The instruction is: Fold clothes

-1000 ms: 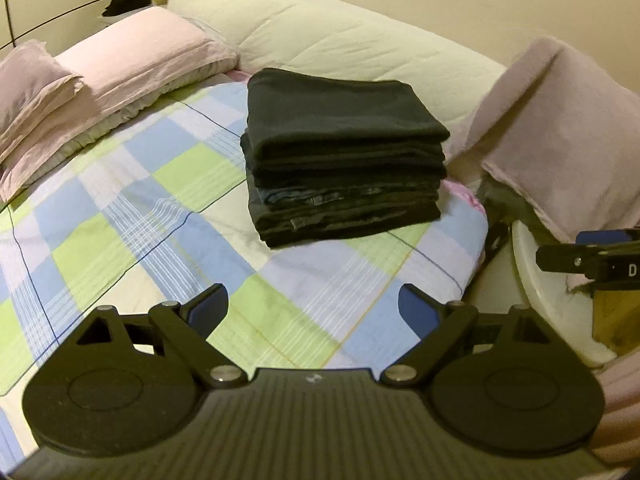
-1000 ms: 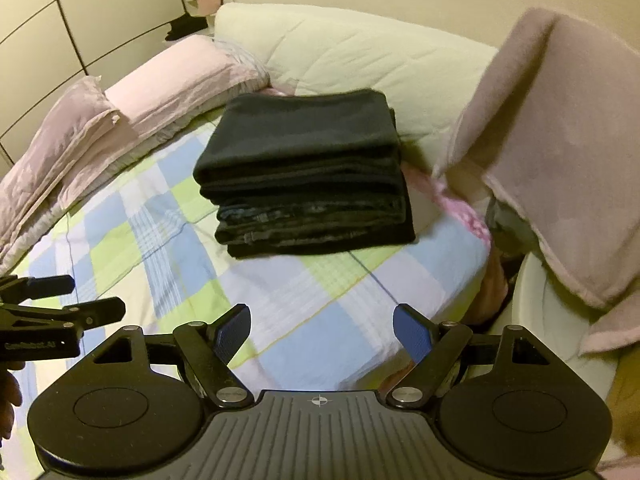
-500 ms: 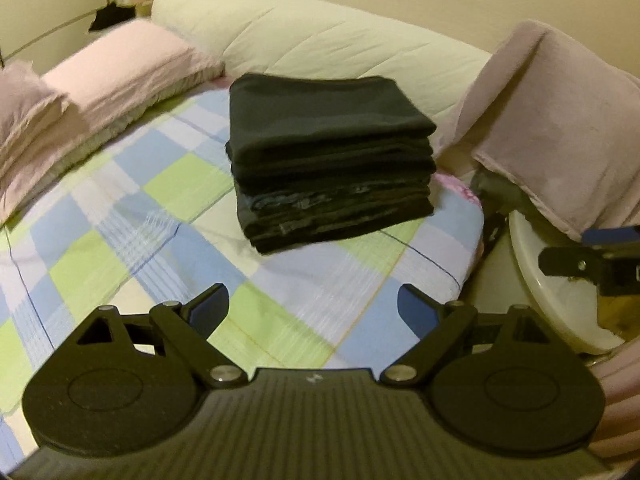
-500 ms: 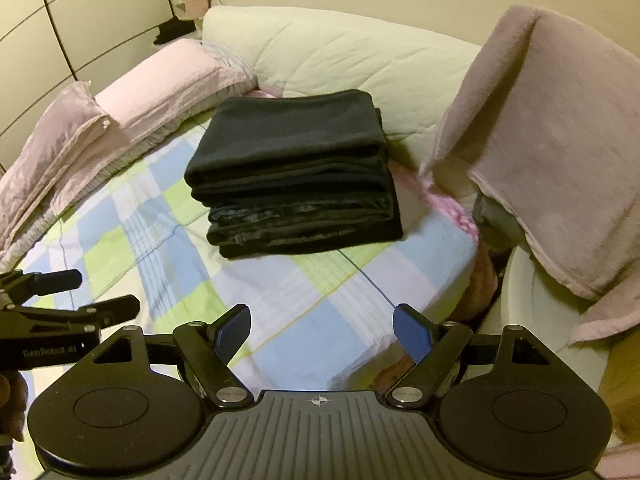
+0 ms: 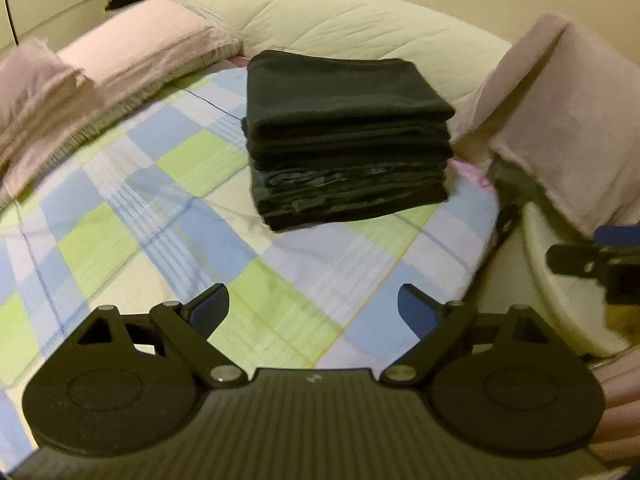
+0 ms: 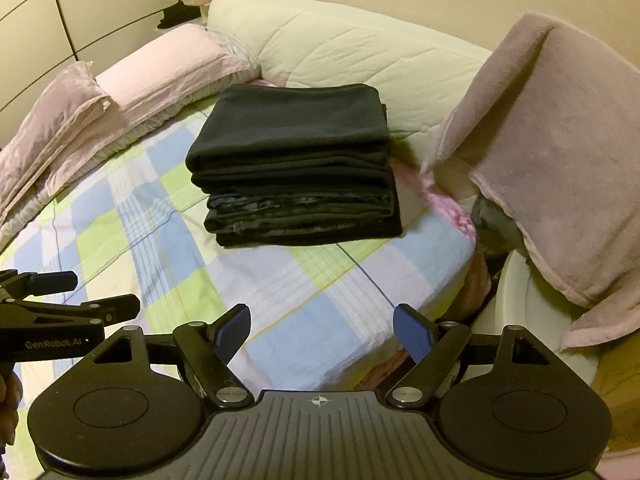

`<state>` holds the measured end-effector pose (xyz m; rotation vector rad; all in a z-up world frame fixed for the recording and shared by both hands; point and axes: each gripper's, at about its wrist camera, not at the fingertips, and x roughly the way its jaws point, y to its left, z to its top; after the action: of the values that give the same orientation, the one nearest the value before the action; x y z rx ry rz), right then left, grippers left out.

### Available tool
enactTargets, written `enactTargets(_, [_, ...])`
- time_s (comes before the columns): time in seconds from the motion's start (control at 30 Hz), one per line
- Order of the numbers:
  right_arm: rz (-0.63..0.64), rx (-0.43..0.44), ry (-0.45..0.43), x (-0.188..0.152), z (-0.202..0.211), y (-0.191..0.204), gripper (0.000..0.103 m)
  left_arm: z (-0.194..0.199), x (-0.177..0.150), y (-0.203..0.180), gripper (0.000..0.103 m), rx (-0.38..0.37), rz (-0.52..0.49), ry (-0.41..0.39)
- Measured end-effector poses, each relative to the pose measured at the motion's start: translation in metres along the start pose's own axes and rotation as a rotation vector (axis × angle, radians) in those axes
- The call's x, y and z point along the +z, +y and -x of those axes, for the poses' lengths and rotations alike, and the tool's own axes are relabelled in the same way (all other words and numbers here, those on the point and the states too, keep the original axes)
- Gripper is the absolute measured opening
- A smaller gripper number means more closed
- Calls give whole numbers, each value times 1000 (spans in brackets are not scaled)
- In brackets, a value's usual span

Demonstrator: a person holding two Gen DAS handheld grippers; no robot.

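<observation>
A neat stack of dark folded clothes (image 5: pixel 348 136) (image 6: pixel 296 164) rests on the checked bedsheet (image 5: pixel 160 208) (image 6: pixel 304 288), near the bed's far right corner. My left gripper (image 5: pixel 314 310) hovers open over the sheet in front of the stack, with nothing between its fingers. My right gripper (image 6: pixel 322 330) is open too, above the bed's near right edge, and holds nothing. In the right wrist view the left gripper (image 6: pixel 80 300) shows from the side at the left edge. In the left wrist view the right gripper (image 5: pixel 576 254) shows at the right edge.
Pink pillows (image 5: pixel 132 52) (image 6: pixel 160 72) line the bed's left side, and a cream quilt (image 6: pixel 352 52) lies rolled behind the stack. A pink towel (image 6: pixel 552 152) hangs at the right above a white round object (image 5: pixel 560 292). A hand (image 6: pixel 8 404) holds the left gripper's handle.
Both grippers have shifted slightly, so the stack sits a little differently in each view. Neither has opened, shut or touched anything. The stack has not moved.
</observation>
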<state>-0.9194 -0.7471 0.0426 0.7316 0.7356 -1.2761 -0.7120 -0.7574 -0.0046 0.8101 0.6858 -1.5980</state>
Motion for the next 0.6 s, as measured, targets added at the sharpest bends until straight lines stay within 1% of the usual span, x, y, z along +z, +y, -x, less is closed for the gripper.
enactTargets(0.23, [-3,-1,-7,0,1,0,81,1,-1,-2,90,-2,10,-15])
enactTargets(0.37, [3,-5,-10,0,2,0,81,1,0,0,89,-11,34,-11])
enactTargets(0.6, [15,-11,-35,5,6,3,81,0,4,2,90,-10,47,-19])
